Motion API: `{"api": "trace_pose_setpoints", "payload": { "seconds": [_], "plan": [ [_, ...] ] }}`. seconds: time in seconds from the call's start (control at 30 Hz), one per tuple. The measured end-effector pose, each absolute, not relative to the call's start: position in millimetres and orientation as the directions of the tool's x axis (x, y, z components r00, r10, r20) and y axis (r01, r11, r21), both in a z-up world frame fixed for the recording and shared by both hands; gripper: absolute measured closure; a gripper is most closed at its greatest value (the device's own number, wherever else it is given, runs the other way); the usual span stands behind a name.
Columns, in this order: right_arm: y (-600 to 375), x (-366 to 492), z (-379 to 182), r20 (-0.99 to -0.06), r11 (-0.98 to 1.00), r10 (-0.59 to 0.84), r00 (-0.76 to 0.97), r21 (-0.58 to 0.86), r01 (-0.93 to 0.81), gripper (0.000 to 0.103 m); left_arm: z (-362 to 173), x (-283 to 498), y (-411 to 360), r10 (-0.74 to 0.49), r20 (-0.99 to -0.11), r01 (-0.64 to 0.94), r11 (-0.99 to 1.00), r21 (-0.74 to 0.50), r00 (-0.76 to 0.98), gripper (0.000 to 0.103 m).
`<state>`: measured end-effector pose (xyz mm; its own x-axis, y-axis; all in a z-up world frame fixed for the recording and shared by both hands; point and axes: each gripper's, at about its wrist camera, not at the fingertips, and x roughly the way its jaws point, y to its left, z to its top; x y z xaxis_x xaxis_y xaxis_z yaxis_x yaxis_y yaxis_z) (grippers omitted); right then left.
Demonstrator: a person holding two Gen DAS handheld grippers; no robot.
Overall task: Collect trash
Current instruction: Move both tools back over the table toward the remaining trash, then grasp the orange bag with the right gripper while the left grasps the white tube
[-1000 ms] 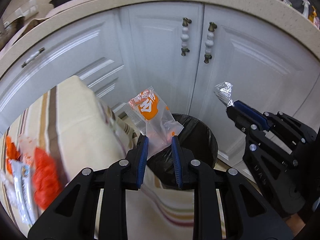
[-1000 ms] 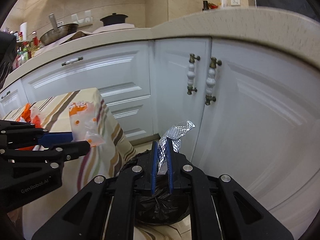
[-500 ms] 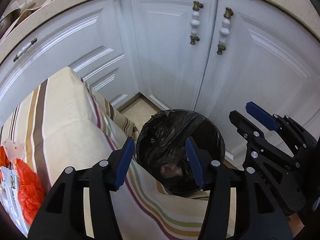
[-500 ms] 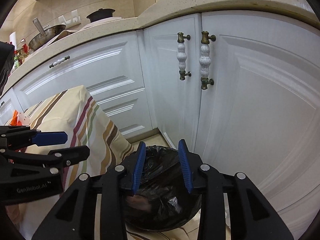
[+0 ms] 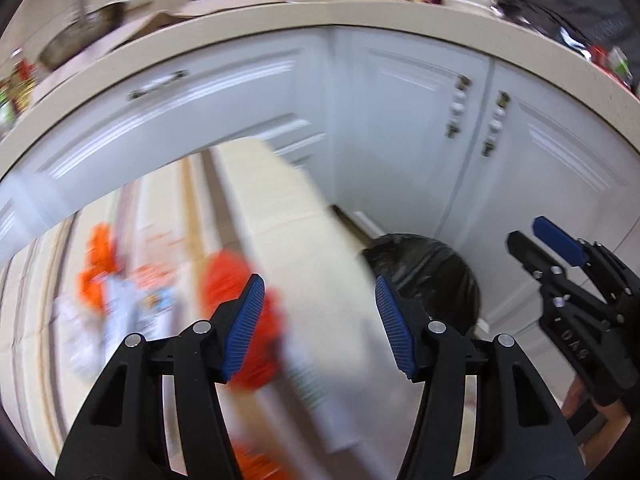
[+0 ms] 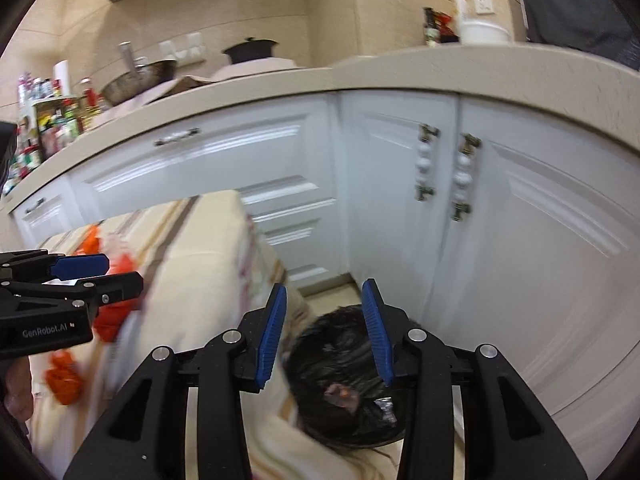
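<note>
A black-lined trash bin [image 6: 352, 376] stands on the floor against the white cabinets; a silver wrapper [image 6: 385, 409] lies inside it. The bin also shows in the left wrist view [image 5: 436, 272]. My right gripper [image 6: 324, 332] is open and empty above the bin. My left gripper [image 5: 318, 320] is open and empty over the striped tablecloth [image 5: 288, 232], near blurred orange wrappers [image 5: 236, 276] and a white packet [image 5: 120, 312]. The left gripper shows at the left of the right wrist view [image 6: 80, 272], and the right gripper shows in the left wrist view [image 5: 560, 248].
White cabinet doors [image 6: 520, 220] with beaded handles [image 6: 462, 178] stand behind the bin. The beige countertop [image 6: 360, 76] carries a pan, a pot and bottles. The table corner [image 6: 240, 208] sits left of the bin.
Both grippers dropped their wrappers into the bin and opened. Since then the left gripper has swung left over the table; the right gripper has lifted a little above the bin.
</note>
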<state>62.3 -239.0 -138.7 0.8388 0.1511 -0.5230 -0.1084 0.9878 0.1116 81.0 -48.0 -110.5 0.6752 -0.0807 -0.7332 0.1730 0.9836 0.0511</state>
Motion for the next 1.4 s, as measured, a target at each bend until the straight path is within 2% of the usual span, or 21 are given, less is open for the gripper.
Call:
{"api": "trace_pose_setpoints", "payload": {
  "seconds": [0.33,0.63,0.8,1.23,1.4],
  "plan": [
    [-147,23,-124,-0.505,0.949,0.311,0.805,0.112,-0.296,0.063,-105,9,67,0.092,-0.728,-0.057,0.996,0.073,0.679,0.047],
    [-80,-2,-138,-0.541,0.892,0.423,0.727,0.107,-0.439,0.063,-122,-37,134,0.167,-0.745,-0.184,0.981,0.060,0.646,0.047],
    [-63,-9,-149,-0.569,0.880,0.432,0.700,0.093,-0.466,0.058,-132,-51,144,0.161,-0.753,-0.203,0.978,0.037,0.639,0.047],
    [-48,-12,-170,-0.624,0.877,0.405,0.668,0.060,-0.476,0.060,-144,-56,146,0.146,-0.763,-0.208,0.978,0.015,0.629,0.047],
    [-49,-17,-164,-0.603,0.877,0.399,0.690,0.033,-0.479,0.061,-145,-53,136,0.133,-0.761,-0.190,0.982,0.013,0.635,0.047]
  ]
}}
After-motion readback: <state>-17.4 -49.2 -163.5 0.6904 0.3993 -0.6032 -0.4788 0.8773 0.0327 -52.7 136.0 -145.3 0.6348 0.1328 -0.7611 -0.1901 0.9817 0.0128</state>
